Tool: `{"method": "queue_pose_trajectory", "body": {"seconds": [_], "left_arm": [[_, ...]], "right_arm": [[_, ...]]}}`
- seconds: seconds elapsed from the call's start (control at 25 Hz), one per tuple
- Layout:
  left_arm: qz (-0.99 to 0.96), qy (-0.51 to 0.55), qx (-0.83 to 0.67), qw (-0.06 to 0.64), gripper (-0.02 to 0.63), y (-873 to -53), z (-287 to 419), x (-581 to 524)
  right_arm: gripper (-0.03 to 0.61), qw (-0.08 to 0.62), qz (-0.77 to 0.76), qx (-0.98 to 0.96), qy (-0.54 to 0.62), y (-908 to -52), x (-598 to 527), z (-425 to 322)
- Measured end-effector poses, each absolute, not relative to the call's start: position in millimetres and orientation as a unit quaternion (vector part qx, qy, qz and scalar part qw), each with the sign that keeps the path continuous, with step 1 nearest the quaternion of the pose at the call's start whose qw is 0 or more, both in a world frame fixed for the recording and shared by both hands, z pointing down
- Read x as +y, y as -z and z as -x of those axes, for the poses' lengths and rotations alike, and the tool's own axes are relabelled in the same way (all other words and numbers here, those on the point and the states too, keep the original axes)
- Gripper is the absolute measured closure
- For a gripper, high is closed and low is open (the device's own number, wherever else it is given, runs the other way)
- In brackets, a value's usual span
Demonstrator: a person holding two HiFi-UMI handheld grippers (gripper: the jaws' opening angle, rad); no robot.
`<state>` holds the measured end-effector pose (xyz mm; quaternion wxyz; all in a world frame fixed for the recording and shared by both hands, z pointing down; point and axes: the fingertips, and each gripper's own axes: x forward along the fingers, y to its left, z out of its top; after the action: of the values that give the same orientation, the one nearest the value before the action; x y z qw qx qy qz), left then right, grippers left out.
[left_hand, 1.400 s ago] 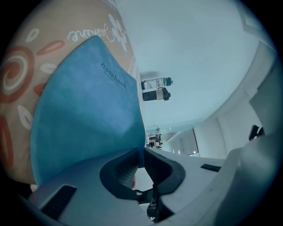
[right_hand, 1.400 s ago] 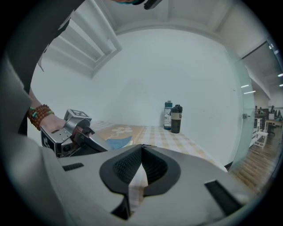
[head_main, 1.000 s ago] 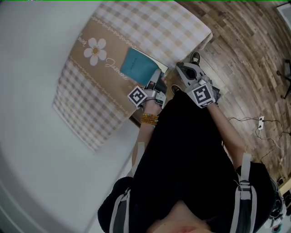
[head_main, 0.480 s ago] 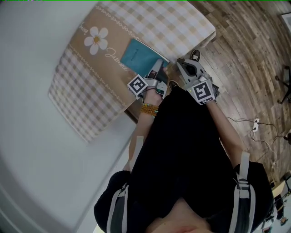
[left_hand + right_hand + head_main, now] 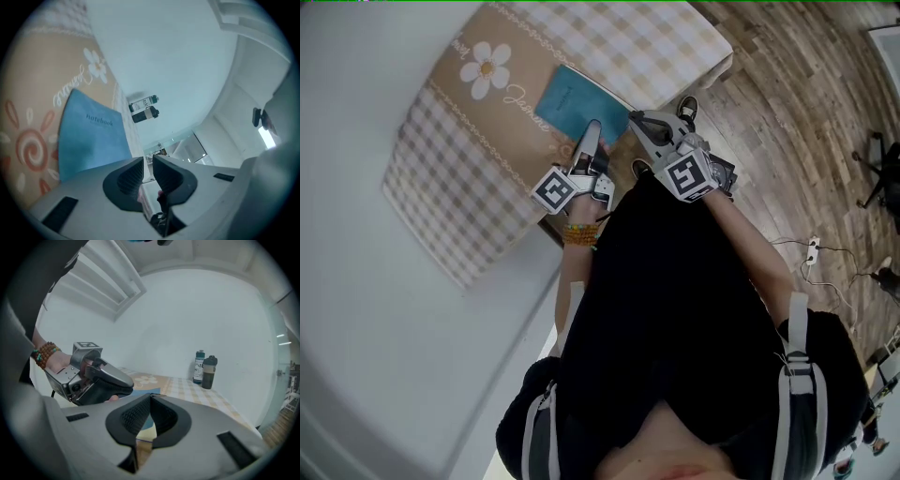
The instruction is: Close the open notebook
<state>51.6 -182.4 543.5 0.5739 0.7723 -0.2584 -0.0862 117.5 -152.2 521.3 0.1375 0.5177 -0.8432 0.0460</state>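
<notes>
The blue notebook (image 5: 579, 105) is lying flat, cover up, on the cloth-covered tabletop (image 5: 441, 202). It is looking thin and light with a bendy cover, so I'd pinch its free edge. The left tongs (image 5: 592, 131), just beside it, have just been closing to a narrow gap holding nothing. The right tongs (image 5: 150, 397) are sitting pressed together, empty.

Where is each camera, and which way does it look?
Head view: on the head, looking down at notebook, table, torso, arms, left gripper, right gripper.
Left gripper view: on that gripper, facing bottles beyond the notebook; its empty jaws have just been closing.
Right gripper view: on that gripper, facing the left gripper and bottles; its jaws meet.
Shared: both gripper views see the bottles.
</notes>
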Motion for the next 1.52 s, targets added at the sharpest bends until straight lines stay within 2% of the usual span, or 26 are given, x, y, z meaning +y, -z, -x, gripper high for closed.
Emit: {"method": "queue_pose_trajectory", "body": {"seconds": [0.36, 0.64, 0.72, 0.96, 1.2, 1.52], "left_arm": [[-0.840, 0.042, -0.381, 0.385, 0.555, -514.5, 18.1, -188.7], [-0.850, -0.005, -0.484, 0.209, 0.557, -479.7, 63.6, -183.1], [-0.842, -0.021, -0.511, 0.170, 0.603, -474.4, 75.4, -181.0], [-0.825, -0.034, -0.560, 0.072, 0.603, -449.6, 96.9, -166.6], [-0.816, -0.033, -0.577, 0.014, 0.603, -433.8, 98.1, -152.2], [-0.825, -0.044, -0.563, 0.003, 0.603, -442.2, 83.2, -134.0]], "right_arm": [[0.572, 0.100, -0.466, -0.879, -0.020, -488.3, -165.9, -58.6], [0.572, 0.058, -0.444, -0.894, -0.007, -455.4, -171.2, -16.3], [0.572, 0.053, -0.433, -0.900, 0.002, -448.4, -170.2, -4.8], [0.572, 0.022, -0.409, -0.912, 0.012, -426.6, -160.0, 20.2], [0.572, 0.029, -0.406, -0.914, 0.001, -429.6, -147.2, 23.4], [0.572, 0.048, -0.408, -0.912, -0.001, -445.9, -130.4, 17.8]]}}
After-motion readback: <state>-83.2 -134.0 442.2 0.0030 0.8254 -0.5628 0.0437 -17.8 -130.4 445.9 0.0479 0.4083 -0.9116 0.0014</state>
